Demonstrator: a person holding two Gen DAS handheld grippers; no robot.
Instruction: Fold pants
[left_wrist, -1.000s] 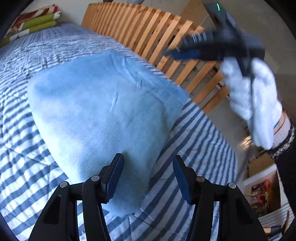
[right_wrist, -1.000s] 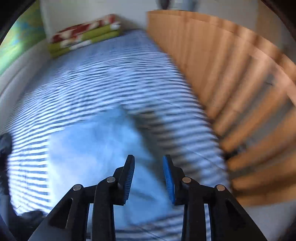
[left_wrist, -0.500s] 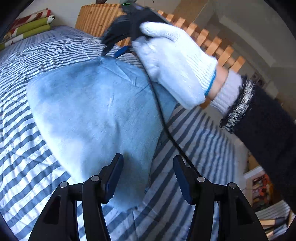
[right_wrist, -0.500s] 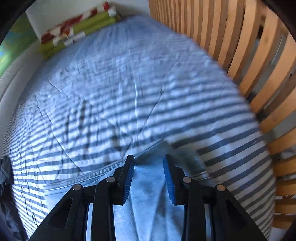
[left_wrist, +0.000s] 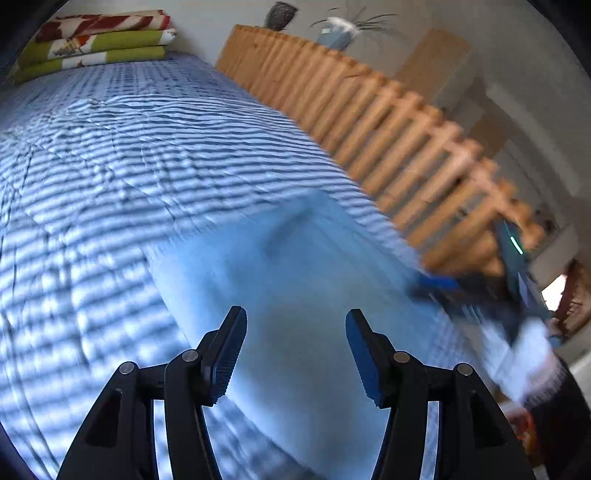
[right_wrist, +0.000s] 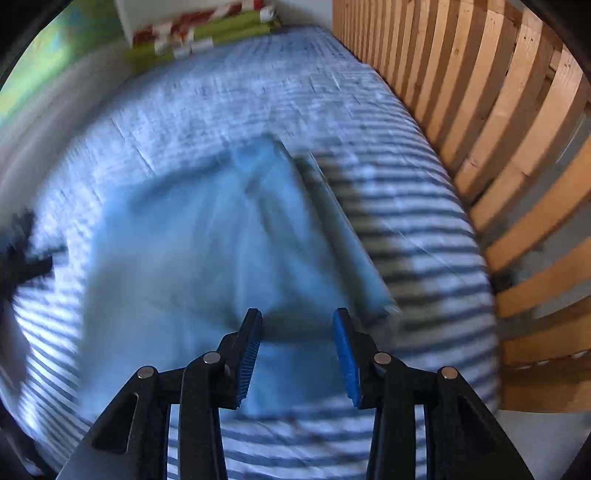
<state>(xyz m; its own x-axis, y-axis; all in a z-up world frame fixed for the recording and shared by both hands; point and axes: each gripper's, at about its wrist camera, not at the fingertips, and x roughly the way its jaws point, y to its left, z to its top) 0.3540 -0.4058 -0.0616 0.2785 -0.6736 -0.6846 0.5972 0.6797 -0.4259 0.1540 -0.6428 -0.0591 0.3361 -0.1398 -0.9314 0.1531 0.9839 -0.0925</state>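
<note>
A: Where are the pants (right_wrist: 207, 251)?

B: On the striped bedspread (left_wrist: 110, 155), folded into a compact light-blue block, filling the middle of the right wrist view and running from about 6 to 1 o'clock in the left one. The wooden slat rail (right_wrist: 509, 133) is well apart, toward 2 o'clock.

A: And the grippers?

B: The left gripper (left_wrist: 295, 350) has its jaws spread, nothing between them, poised over the near edge. The right gripper (right_wrist: 297, 352) is likewise parted and empty (both views are smeared by motion blur, so creases are hard to read).

A: So what's the step?

B: Probably a last tidy or release, I'd judge. To do it well: come down flat, press along the thick edge toward 1 o'clock, and don't drag, or the layers may slide apart.
</note>
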